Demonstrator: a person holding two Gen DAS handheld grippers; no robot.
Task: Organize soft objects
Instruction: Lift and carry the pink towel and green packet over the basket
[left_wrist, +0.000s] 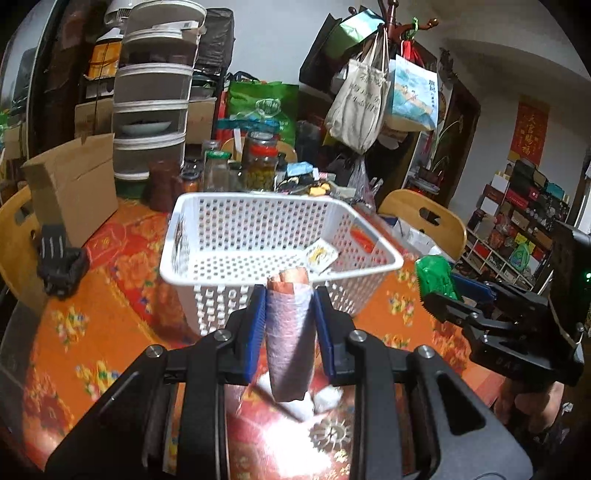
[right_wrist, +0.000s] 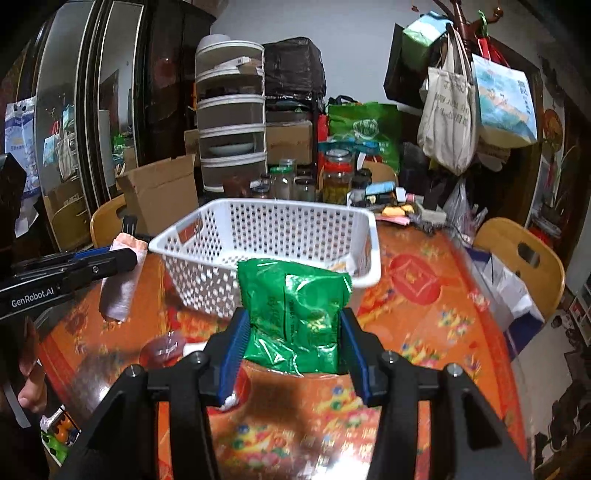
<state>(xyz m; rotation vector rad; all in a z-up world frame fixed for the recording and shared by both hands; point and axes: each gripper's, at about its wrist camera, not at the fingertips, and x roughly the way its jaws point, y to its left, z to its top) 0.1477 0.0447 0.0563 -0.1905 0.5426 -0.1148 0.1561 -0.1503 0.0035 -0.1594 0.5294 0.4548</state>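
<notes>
The left tongs (left_wrist: 289, 306) are clamped on a pale rolled packet (left_wrist: 287, 332) with an orange top edge, holding it upright above the orange flowered desk (left_wrist: 92, 332), just in front of the white perforated basket (left_wrist: 258, 236). The right tongs (right_wrist: 293, 332) are clamped on a green crinkly pouch (right_wrist: 295, 314) (shiny foil, it seems), also off the desk and near the basket's front rim. Small packets (left_wrist: 320, 255) lie inside the basket.
</notes>
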